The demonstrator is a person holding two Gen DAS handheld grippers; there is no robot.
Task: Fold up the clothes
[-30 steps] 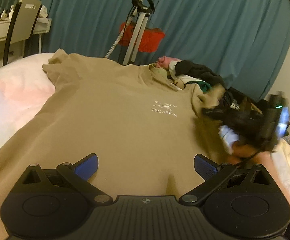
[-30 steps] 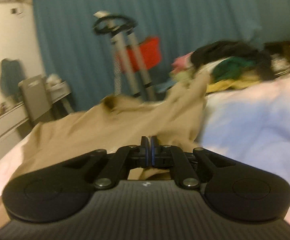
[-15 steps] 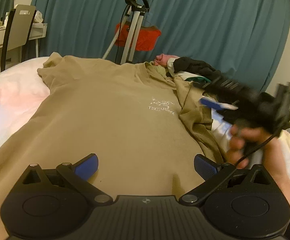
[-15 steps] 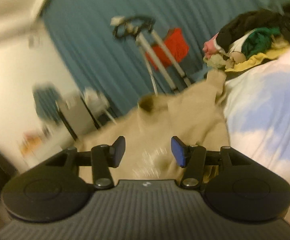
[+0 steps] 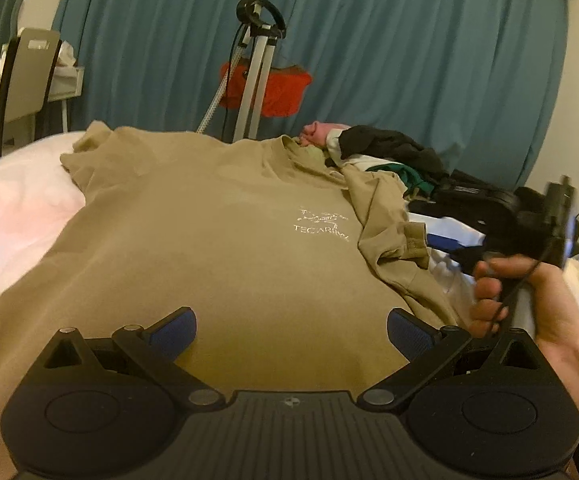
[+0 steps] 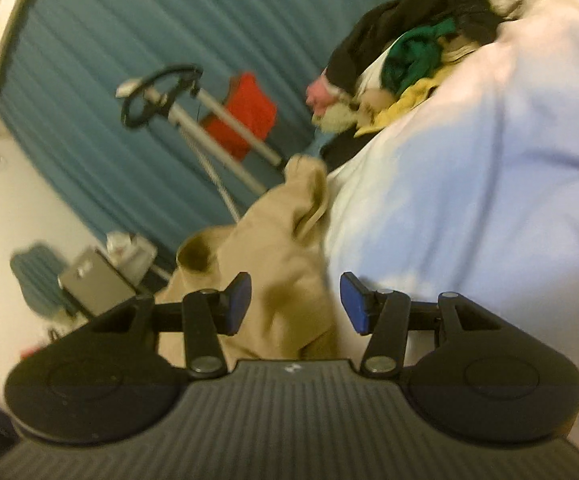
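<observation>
We've got one tan T-shirt (image 5: 217,240) spread flat on the bed (image 6: 489,184), right sleeve crumpled, one clothes heap (image 6: 409,48) behind. Left tongs (image 5: 291,326) gape; right tongs (image 6: 295,304) parted, empty.

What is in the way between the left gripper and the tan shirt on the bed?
Nothing visible. The left gripper has its jaws open right over the tan shirt, with only bare cloth between them.

Teal curtain (image 5: 409,60) behind white bed (image 5: 5,208)
</observation>
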